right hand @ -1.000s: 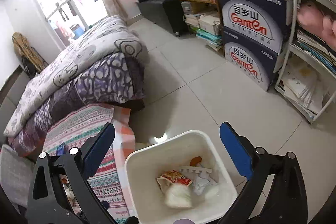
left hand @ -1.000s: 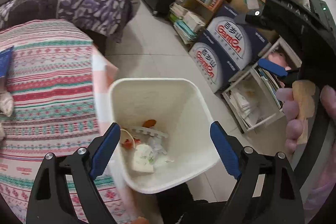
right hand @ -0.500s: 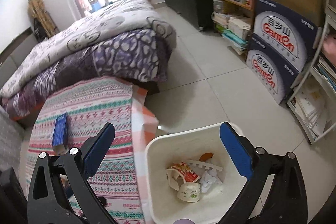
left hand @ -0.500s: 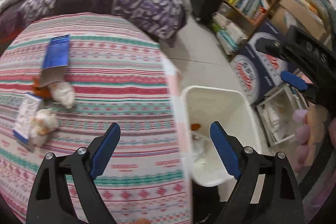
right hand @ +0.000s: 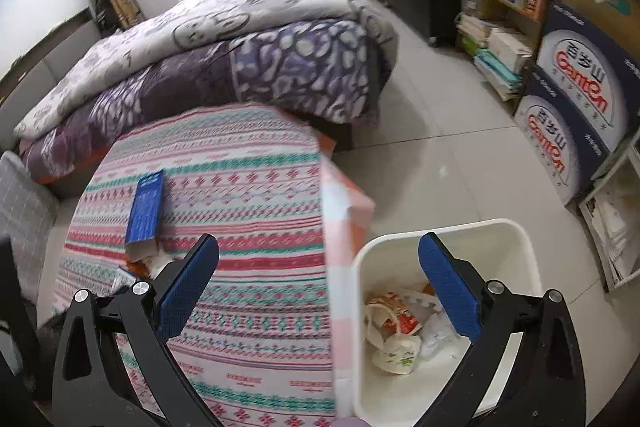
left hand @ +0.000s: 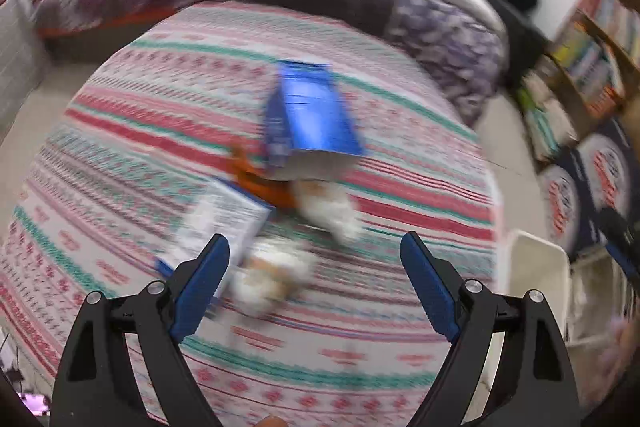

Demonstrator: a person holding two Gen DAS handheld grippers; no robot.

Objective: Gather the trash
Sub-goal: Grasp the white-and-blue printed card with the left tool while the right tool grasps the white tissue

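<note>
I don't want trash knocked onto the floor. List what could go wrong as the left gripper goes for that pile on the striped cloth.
1. The left gripper is open over tightly clustered trash: the blue box, white carton and crumpled wrappers overlap, so a grab may drag neighbours along.
2. The left wrist view is motion-blurred; fast closing could miss.
3. The white bin sits beside the cloth edge below; a short drop might land on the floor.

left gripper (left hand: 314, 265) jaws spread wide, empty, right gripper (right hand: 318, 273) jaws likewise wide, empty
</note>
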